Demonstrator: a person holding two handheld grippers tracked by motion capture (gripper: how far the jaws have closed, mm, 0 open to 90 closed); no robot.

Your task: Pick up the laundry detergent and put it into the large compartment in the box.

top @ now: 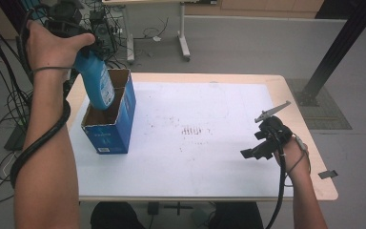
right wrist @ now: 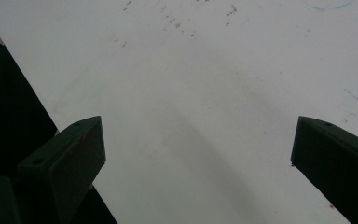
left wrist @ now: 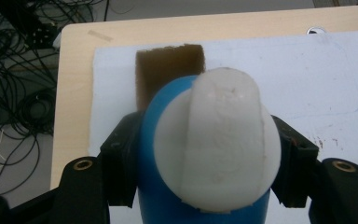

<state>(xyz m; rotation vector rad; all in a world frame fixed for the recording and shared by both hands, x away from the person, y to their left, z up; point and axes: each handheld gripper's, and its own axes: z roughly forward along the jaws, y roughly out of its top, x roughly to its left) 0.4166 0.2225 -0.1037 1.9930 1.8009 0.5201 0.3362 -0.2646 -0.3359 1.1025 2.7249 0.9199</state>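
Near right on the bench [top: 209, 191]: right gripper [top: 262, 143] resting low over the white sheet [top: 195, 143], jaws spread wide with nothing between them, as the right gripper view confirms [right wrist: 196, 154]. Idle; best left parked there, well apart from the work.

Far left: left gripper [top: 83, 45] held high, pointing down, jaws pinching the blue bottle [top: 95, 78] just below its white cap [left wrist: 219, 140]. Bottle tilted, base already dipping into the open top of the blue carton [top: 109, 119], which stands upright near the bench's left edge.

Step in hand, by the look of it: lowering the bottle into the carton. To do it well: straighten the bottle toward upright before going deeper, keep the base off the brown inner wall [left wrist: 168, 70] and the raised flap, descend slowly, hold the pinch firm until the base seats, then release. Carton unbraced, so sideways push likely to shift or tip it.
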